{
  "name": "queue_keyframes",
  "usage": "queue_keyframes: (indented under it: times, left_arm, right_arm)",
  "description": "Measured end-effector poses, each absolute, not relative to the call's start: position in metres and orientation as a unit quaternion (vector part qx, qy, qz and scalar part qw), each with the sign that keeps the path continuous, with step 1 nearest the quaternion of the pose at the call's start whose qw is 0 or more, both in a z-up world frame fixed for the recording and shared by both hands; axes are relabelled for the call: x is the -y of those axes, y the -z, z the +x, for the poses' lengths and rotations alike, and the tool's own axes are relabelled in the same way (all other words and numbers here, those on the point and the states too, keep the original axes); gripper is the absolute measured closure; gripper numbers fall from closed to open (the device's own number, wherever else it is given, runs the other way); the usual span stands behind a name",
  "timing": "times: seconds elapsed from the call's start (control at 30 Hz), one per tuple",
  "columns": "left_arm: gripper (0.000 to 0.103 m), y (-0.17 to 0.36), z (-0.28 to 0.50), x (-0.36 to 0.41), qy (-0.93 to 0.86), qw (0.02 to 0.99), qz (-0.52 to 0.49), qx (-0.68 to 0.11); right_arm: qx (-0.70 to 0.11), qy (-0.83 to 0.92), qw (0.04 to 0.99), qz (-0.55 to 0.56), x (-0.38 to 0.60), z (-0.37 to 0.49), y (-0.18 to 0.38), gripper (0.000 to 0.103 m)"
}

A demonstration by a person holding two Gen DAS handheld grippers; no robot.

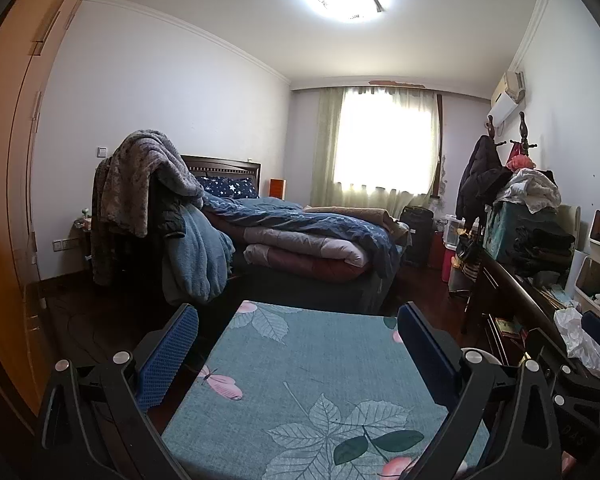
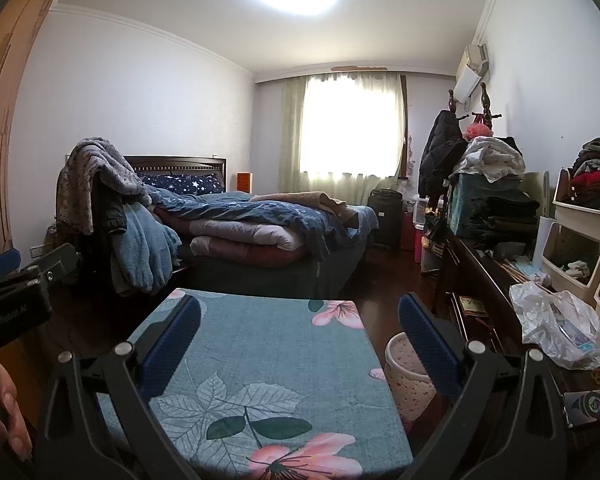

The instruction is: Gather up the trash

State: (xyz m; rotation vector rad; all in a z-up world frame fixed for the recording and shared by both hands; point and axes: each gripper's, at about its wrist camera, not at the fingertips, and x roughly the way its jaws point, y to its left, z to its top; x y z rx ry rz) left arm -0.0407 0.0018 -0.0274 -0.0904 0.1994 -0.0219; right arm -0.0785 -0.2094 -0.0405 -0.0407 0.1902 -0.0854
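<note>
On the dark wooden sideboard along the right wall lay a crumpled translucent white plastic bag (image 2: 560, 324), off to the right of the right gripper (image 2: 298, 344) and just beyond its right finger, not touching it. That gripper's blue-padded jaws stood spread wide with nothing between them, hovering over a teal floral-printed cushioned surface (image 2: 268, 344). The left gripper (image 1: 296, 356) was likewise released and empty above the same surface.

The bag was wrinkled and slumped, with printed paper or packaging faintly visible inside; its exact contents could not be determined.

The right wrist view showed a pale pink-speckled round waste bin (image 2: 408, 376) on the floor between the cushioned surface and the sideboard, partly behind the right finger. The left wrist view showed only a sliver of its rim, and caught the bag (image 1: 580, 340) at its far right edge. The right wrist view alone showed cream stacked storage bins (image 2: 580, 240) holding folded clothes, and fingertips (image 2: 14, 420) at its lower left edge.
</note>
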Motion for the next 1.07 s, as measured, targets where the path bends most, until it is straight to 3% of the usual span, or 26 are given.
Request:
queue_keyframes:
  times: [1.07]
  left_arm:
    - [0.004,0.042,-0.016,-0.007,0.013,0.991,-0.045,-0.122]
  right_arm:
    - [-0.12,0.039,0.992,-0.02,0.21,-0.055,0.052,0.003]
